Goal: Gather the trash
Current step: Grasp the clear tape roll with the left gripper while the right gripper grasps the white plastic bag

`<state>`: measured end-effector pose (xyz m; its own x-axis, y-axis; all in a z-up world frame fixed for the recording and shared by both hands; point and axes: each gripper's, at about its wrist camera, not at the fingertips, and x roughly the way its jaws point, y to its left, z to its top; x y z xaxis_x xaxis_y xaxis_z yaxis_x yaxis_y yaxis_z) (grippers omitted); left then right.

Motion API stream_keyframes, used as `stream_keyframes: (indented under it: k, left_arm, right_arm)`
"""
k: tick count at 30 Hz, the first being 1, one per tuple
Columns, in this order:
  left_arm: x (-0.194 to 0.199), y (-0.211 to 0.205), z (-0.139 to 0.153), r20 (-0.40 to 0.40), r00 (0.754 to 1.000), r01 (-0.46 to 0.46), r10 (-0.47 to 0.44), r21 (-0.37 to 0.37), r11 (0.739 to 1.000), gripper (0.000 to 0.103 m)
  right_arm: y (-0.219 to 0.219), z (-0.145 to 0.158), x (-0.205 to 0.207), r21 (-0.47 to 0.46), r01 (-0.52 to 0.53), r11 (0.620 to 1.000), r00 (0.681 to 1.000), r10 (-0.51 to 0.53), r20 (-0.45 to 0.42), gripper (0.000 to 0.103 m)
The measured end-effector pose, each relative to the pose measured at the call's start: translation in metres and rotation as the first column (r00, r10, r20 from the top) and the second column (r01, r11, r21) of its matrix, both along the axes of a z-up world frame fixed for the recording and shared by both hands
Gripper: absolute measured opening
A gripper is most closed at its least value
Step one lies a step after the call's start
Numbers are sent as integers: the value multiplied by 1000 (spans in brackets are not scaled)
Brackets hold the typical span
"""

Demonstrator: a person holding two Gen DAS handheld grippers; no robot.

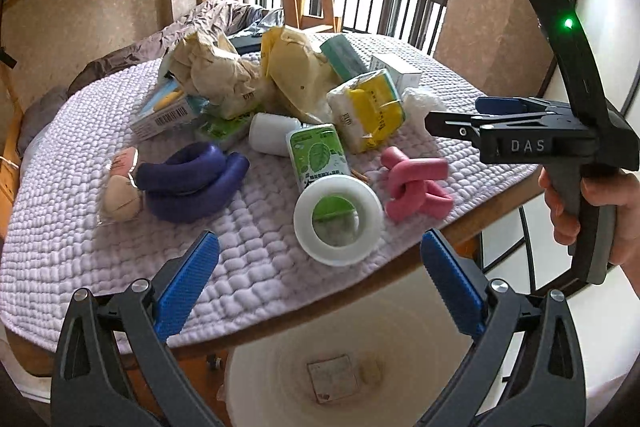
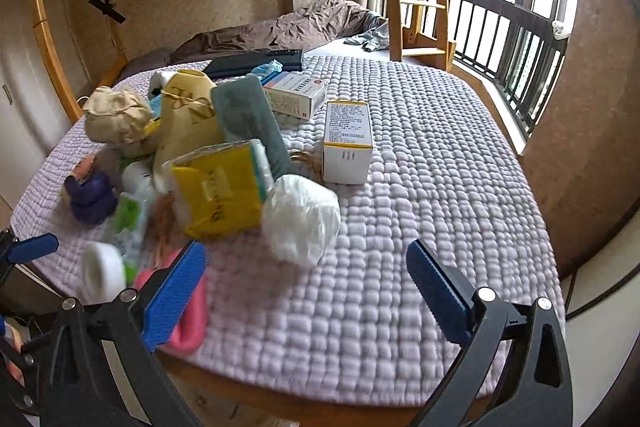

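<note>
A heap of trash lies on the lilac quilt: crumpled brown paper, a yellow tissue pack, a white plastic wad, a green-labelled white canister on its side, a pink foam twist and a purple foam tube. My left gripper hangs open and empty above the bed's near edge, just short of the canister. My right gripper is open and empty too, with the plastic wad ahead of it. In the left wrist view the right gripper hovers at the right, held by a hand.
A white bin stands on the floor below the bed edge with a scrap of paper at its bottom. Cartons, a teal cloth and a black flat device lie farther back. A dark railing runs along the right.
</note>
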<state>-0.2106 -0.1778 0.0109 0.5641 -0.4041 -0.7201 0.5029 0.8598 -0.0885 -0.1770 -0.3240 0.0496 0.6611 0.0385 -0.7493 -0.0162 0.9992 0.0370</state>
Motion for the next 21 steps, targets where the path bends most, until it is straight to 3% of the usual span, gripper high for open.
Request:
stream_keyframes:
  k: [7,10,15,21]
  left_arm:
    - [11,-7,-8,-31,999,-8,8,4,1000,87]
    - [13,-9,-9,-35,999,-1,1,7,1000,77]
    - [19,-18,-12,-43,999,15,-14,25,1000,53]
    - [21,-23,-11,-34,999,11,-10,29,1000,52]
  right_arm:
    - [-7,-11,35,38,-21,999,999,23,-40,84]
    - [-6,-16,38,59,-26,998,998,29,-57,73]
    - [-5,-22,46,84,-49,995,996,56,-75,44]
    - [-1,-17,36,71,-56,996,997,60,-53,41]
